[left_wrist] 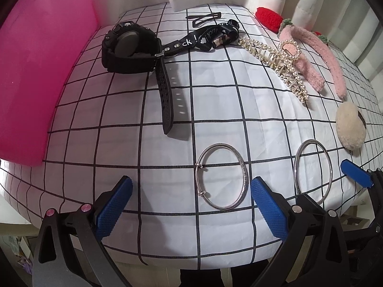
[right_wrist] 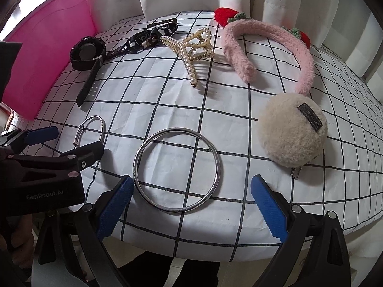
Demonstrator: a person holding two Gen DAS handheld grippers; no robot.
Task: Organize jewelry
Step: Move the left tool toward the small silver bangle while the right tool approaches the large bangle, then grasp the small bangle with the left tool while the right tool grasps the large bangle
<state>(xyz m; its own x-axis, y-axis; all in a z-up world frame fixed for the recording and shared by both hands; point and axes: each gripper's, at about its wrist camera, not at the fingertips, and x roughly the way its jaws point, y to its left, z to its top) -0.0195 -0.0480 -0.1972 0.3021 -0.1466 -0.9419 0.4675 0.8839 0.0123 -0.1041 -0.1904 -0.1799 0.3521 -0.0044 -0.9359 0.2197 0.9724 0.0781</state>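
A silver adjustable bangle (left_wrist: 244, 179) lies flat on the checked white cloth (left_wrist: 167, 167), between the pads of my open left gripper (left_wrist: 191, 208) and nearer its right pad. A plain silver bangle (right_wrist: 217, 165) lies between the pads of my open right gripper (right_wrist: 191, 208), close to the left pad. In the left wrist view the plain bangle (left_wrist: 295, 169) sits to the right, with a blue finger of the right gripper (left_wrist: 356, 173) beyond it. In the right wrist view the left gripper (right_wrist: 79, 138) stands over the adjustable bangle (right_wrist: 103, 129). Neither gripper holds anything.
Further back lie a black watch (left_wrist: 129, 45), a black printed strap (left_wrist: 205, 38), black hair clips (left_wrist: 205, 18), a pearl hair claw (right_wrist: 191, 47), a pink fuzzy headband (right_wrist: 275, 33) and a beige fluffy pouch (right_wrist: 292, 134). A pink box (left_wrist: 43, 59) stands at the left. The cloth's front edge runs just below the grippers.
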